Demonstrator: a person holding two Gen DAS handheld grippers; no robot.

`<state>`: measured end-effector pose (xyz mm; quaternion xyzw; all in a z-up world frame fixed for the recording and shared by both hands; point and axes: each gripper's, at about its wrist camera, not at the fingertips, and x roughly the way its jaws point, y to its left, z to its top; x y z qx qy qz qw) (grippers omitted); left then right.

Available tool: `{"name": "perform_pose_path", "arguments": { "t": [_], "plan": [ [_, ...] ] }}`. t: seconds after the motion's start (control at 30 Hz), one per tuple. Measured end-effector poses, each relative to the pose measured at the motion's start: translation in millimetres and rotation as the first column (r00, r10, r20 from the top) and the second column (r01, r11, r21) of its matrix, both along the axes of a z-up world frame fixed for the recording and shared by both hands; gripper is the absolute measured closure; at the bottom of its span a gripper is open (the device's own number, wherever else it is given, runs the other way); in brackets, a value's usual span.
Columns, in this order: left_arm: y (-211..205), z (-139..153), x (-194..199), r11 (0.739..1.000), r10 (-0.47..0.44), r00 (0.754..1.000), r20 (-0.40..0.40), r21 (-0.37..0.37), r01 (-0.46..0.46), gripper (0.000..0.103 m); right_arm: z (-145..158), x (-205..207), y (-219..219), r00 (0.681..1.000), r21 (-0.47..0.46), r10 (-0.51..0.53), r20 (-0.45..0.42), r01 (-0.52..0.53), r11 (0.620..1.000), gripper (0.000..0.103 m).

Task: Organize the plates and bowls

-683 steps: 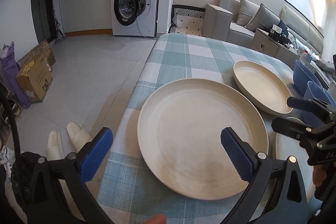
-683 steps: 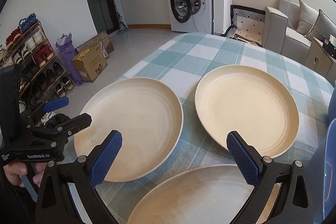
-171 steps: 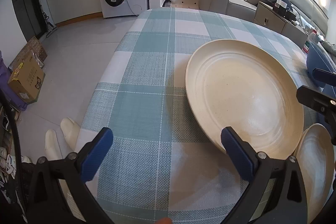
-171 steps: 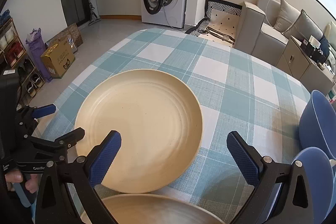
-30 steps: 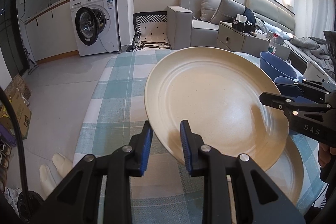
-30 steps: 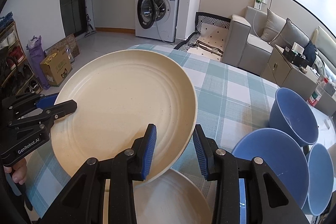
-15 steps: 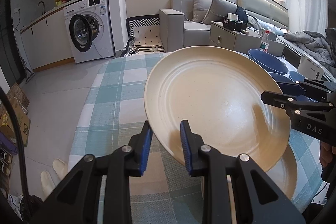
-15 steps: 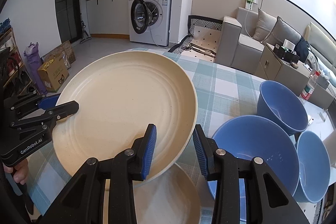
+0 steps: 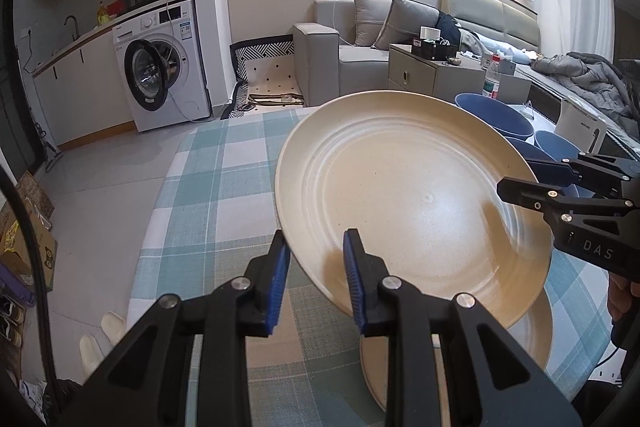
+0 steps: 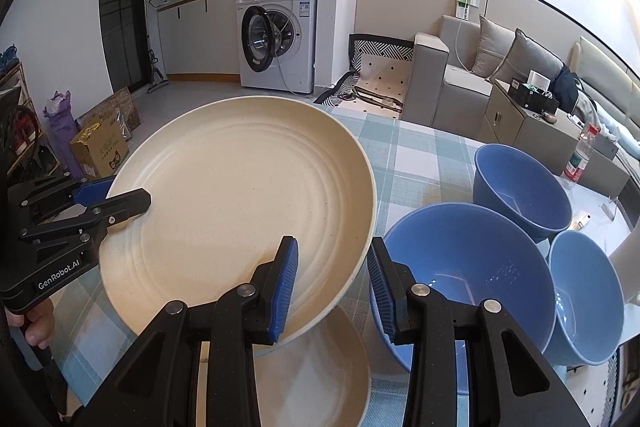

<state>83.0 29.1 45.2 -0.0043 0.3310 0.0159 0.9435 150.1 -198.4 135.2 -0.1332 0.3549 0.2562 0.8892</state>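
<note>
The left gripper clamps the near-left rim of a cream plate, held tilted above the checked worktop. A second cream plate lies on the worktop directly beneath it. The right gripper is closed on the same raised plate's right edge. Three blue bowls stand just beside, to the right.

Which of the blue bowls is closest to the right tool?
The biggest-looking blue bowl, just right of the right tool. The other two bowls, one behind it and one further right, sit further off.
</note>
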Motion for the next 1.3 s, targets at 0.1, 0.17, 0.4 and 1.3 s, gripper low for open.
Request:
{"name": "perform_pose_path", "arguments": {
  "t": [0.1,0.17,0.4,1.3],
  "plan": [
    [-2.3,0.4,-2.0,1.000,-0.006,1.000,0.000,0.007,0.006,0.078,0.8,-3.0,-4.9,1.000,0.004,-0.008,0.002,0.008,1.000,0.066],
    [-4.5,1.1,-2.3,1.000,-0.011,1.000,0.002,0.011,0.011,0.078,0.3,-5.8,-6.8,1.000,0.005,-0.013,0.003,0.013,1.000,0.066],
    [-8.9,1.8,-4.4,0.999,-0.025,1.000,-0.004,0.023,0.025,0.078,0.2,-12.2,-15.0,1.000,0.014,-0.024,0.003,0.024,1.000,0.066],
    [-18.6,-17.4,-17.7,0.999,-0.035,0.997,-0.062,0.032,0.038,0.077,-17.2,-40.3,-28.3,0.999,0.018,-0.023,-0.027,0.023,1.000,0.066]
  ]
}}
